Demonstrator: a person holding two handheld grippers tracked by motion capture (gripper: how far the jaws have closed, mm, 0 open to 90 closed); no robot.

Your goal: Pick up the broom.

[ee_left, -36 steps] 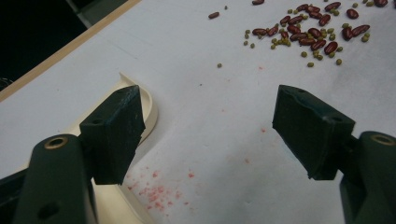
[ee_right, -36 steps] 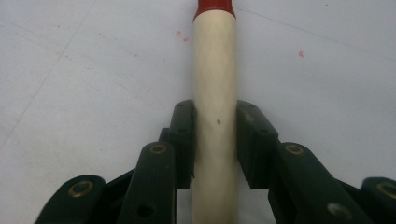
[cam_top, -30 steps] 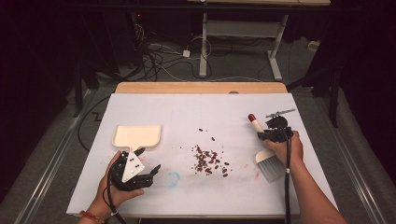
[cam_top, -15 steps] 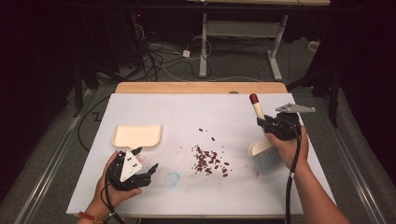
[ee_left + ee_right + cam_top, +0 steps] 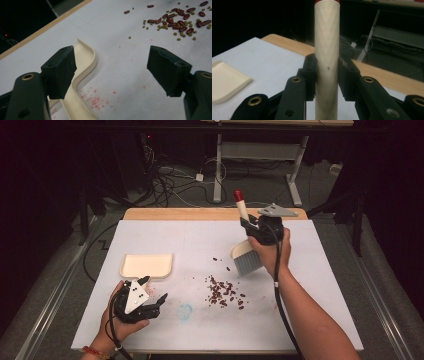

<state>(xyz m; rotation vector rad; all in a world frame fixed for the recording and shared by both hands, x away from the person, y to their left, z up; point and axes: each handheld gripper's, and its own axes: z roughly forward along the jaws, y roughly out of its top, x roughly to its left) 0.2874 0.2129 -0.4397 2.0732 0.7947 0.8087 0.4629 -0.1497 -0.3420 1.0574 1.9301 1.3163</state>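
While the right gripper [image 5: 251,227] clamps the pale handle of a small brush [image 5: 245,260], bristles hanging below it just above the white table [image 5: 310,270], the left gripper [image 5: 150,304] rests with jaws spread wide and empty. Dustpan [image 5: 146,265]: cream, just beyond the left gripper. Beans [image 5: 224,290]: scattered between the two grippers. Step, judged: brush positioned before sweeping. Next move likely calls for grasping the dustpan and sweeping toward it.
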